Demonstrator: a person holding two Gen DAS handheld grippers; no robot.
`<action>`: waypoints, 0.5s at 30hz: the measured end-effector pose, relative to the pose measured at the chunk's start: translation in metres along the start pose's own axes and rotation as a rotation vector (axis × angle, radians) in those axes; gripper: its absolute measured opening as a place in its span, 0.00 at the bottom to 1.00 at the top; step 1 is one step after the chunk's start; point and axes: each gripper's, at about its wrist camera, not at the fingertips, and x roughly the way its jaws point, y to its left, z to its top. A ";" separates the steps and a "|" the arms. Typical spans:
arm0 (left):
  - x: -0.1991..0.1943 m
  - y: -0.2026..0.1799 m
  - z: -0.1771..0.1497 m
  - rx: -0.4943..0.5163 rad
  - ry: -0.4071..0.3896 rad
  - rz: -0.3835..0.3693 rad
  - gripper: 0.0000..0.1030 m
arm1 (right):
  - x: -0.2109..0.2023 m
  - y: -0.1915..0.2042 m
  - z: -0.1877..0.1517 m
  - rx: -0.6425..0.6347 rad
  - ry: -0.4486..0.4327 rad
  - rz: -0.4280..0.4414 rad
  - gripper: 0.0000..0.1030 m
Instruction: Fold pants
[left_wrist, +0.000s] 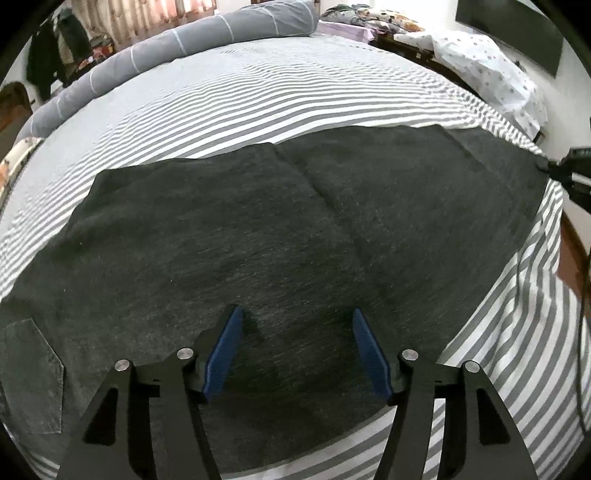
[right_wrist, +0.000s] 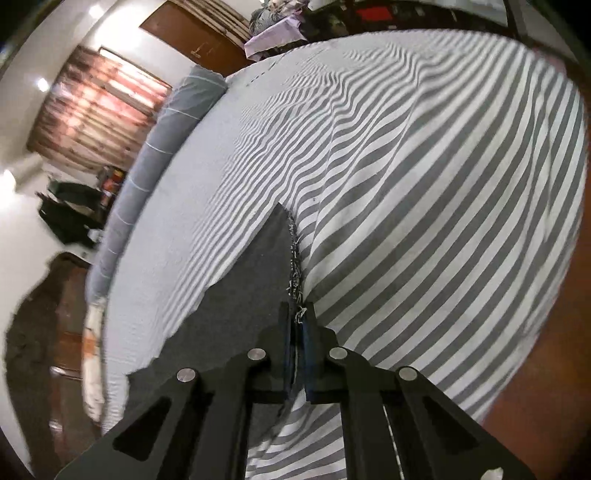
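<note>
Dark grey pants (left_wrist: 280, 236) lie flat across the striped bed, a back pocket (left_wrist: 31, 373) at the lower left. My left gripper (left_wrist: 297, 354) is open just above the pants near their near edge, holding nothing. My right gripper (right_wrist: 297, 332) is shut on the frayed hem of the pants (right_wrist: 258, 273) at the leg end. It also shows at the far right of the left wrist view (left_wrist: 565, 173), pinching the cloth corner.
The grey and white striped sheet (left_wrist: 258, 96) covers the bed. A long grey bolster (left_wrist: 177, 44) lies along the far side. A spotted pillow (left_wrist: 491, 70) sits at the back right. Brown floor (right_wrist: 554, 350) lies beyond the bed edge.
</note>
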 end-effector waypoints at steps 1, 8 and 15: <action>-0.001 0.002 -0.001 -0.010 -0.001 -0.004 0.61 | 0.000 0.002 -0.001 -0.002 0.001 -0.009 0.06; -0.007 0.015 -0.012 -0.034 -0.027 -0.024 0.61 | -0.013 0.034 -0.013 -0.095 -0.012 -0.102 0.06; -0.007 0.016 -0.015 -0.038 -0.044 -0.036 0.61 | -0.007 0.053 -0.010 -0.062 0.023 -0.017 0.05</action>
